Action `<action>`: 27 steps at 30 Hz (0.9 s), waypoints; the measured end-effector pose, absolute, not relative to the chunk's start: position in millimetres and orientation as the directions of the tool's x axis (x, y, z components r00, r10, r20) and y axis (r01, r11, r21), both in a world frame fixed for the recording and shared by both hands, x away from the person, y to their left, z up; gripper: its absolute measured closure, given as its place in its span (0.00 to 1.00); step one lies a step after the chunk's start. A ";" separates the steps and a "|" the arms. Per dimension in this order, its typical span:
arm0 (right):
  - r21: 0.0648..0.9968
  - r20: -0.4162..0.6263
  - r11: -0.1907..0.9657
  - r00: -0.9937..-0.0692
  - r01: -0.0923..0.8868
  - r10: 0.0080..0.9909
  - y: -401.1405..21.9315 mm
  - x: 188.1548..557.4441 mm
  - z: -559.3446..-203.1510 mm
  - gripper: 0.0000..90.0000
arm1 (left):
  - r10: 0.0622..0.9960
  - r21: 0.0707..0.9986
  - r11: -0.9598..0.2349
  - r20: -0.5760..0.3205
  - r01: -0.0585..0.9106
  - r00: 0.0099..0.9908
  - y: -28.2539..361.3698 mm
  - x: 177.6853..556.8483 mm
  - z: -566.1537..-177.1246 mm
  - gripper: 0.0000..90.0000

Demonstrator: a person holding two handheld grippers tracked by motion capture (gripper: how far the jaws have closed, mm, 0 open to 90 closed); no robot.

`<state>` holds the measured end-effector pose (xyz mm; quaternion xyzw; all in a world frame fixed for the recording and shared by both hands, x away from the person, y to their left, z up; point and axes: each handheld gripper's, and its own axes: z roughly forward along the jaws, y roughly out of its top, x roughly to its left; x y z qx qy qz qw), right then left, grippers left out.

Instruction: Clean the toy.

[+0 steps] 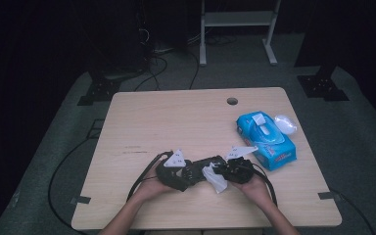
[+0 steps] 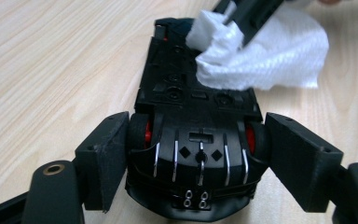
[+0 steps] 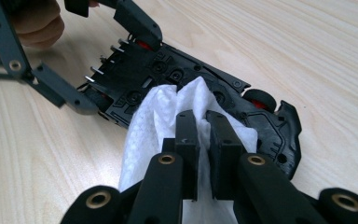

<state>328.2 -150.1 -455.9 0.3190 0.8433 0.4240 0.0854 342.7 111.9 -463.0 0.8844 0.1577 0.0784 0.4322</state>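
A black toy car (image 2: 191, 121) with red wheels lies upside down, its underside facing up. My left gripper (image 2: 193, 149) is shut on one end of the car, a pad against each side by the wheels. My right gripper (image 3: 204, 126) is shut on a white wipe (image 3: 154, 121) and holds it against the car's (image 3: 140, 74) underside near the other end. In the high view both grippers meet low over the table's near middle: left gripper (image 1: 188, 171), right gripper (image 1: 218, 172), with the wipe (image 1: 214, 178) hanging between them.
A blue pack of wipes (image 1: 267, 139) lies on the wooden table (image 1: 176, 117) at the right, with a small white crumpled piece (image 1: 285, 123) behind it. A cable hole (image 1: 232, 101) sits near the far edge. Cables trail off the table's front.
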 end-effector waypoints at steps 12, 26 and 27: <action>0.779 0.080 0.476 -0.817 0.409 0.571 -147.0 318.3 -458.3 0.93 | 0.408 0.754 -0.454 -0.297 0.474 0.863 133.4 364.6 -470.0 0.20; 0.791 0.045 0.481 -0.821 0.377 0.569 -149.0 307.2 -461.6 0.93 | 0.335 0.707 -0.465 -0.417 0.533 0.845 125.7 367.0 -474.8 0.36; 0.790 0.039 0.486 -0.821 0.375 0.570 -148.8 306.1 -461.3 0.93 | 0.322 0.700 -0.471 -0.430 0.537 0.843 123.1 366.2 -475.7 0.37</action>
